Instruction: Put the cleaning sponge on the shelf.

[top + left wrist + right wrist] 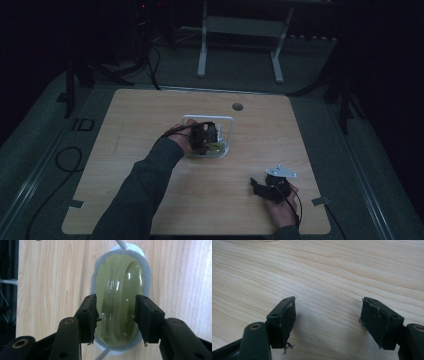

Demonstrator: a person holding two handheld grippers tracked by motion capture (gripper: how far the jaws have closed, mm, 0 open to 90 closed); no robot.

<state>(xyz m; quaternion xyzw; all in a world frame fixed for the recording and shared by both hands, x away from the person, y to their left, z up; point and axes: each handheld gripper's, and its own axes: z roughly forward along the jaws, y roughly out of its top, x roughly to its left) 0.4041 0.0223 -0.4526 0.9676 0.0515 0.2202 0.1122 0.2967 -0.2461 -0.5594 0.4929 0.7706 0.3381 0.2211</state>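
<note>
Right gripper (260, 187) sat nearest, at the table's (150, 115) near right edge, held in the right hand (282, 207). Its jaws stood wide apart with nothing between them, just bare wood grain (right gripper view confirmed: pads (284, 315) clear of everything). Grey plate (281, 172) on top of it faced up.

Further out, mid-table, the left hand (181, 141) and sleeve (140, 190) reached forward from the bottom left. Left gripper (206, 136) pointed down over the dish (219, 148), a glossy olive-green oval thing (120, 297) sitting on a grey-white pad (148, 277) of the same oval shape. Left gripper view: jaws straddled the near part of the dish, one either side, pads (90, 312) at or just off its rim; looked like no squeeze, so open around it, not gripping (contact on the left pad too close to call). Dish lay flat on the wood.

A white wire frame (207, 118) stood around and just behind the dish; its rods (122, 243) crossed the pad's far and near ends.

Beyond that, a round hole (237, 106) near the table's far edge, then a white stand (240, 30) on the dark floor.
</note>
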